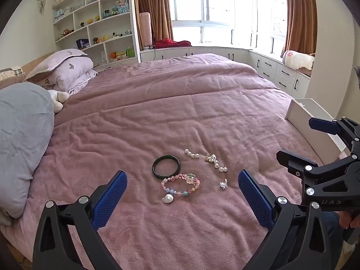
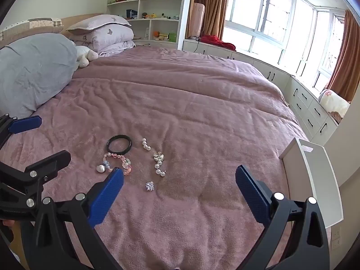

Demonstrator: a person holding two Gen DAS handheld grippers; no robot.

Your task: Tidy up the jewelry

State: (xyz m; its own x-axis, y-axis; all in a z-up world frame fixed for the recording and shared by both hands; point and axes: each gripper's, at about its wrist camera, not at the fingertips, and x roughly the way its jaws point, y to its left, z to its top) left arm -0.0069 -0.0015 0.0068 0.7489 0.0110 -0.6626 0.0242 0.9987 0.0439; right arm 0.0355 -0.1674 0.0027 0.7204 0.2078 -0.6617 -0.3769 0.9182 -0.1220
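Several jewelry pieces lie on the pink blanket [image 1: 180, 117]. A dark bangle [image 1: 166, 167] [image 2: 119, 147] lies next to a pastel bead bracelet [image 1: 181, 185] [image 2: 117, 163] with a shell charm [image 1: 167, 198]. A short pearl piece [image 1: 192, 153] [image 2: 146, 145], a longer pearl piece with a silver charm [image 1: 216, 162] [image 2: 159, 163] and a small sparkly brooch [image 1: 223, 185] [image 2: 149, 186] lie to the right. My left gripper [image 1: 182, 180] is open above the bracelet. My right gripper [image 2: 180, 175] is open, just right of the brooch. A white box [image 2: 312, 180] [image 1: 299, 110] stands at the right.
A grey pillow [image 1: 22, 144] [image 2: 33, 72] and stacked lilac pillows [image 1: 67, 67] lie at the left. A white plush toy [image 2: 86, 55] lies beside them. Shelves, windows and low cabinets line the far walls.
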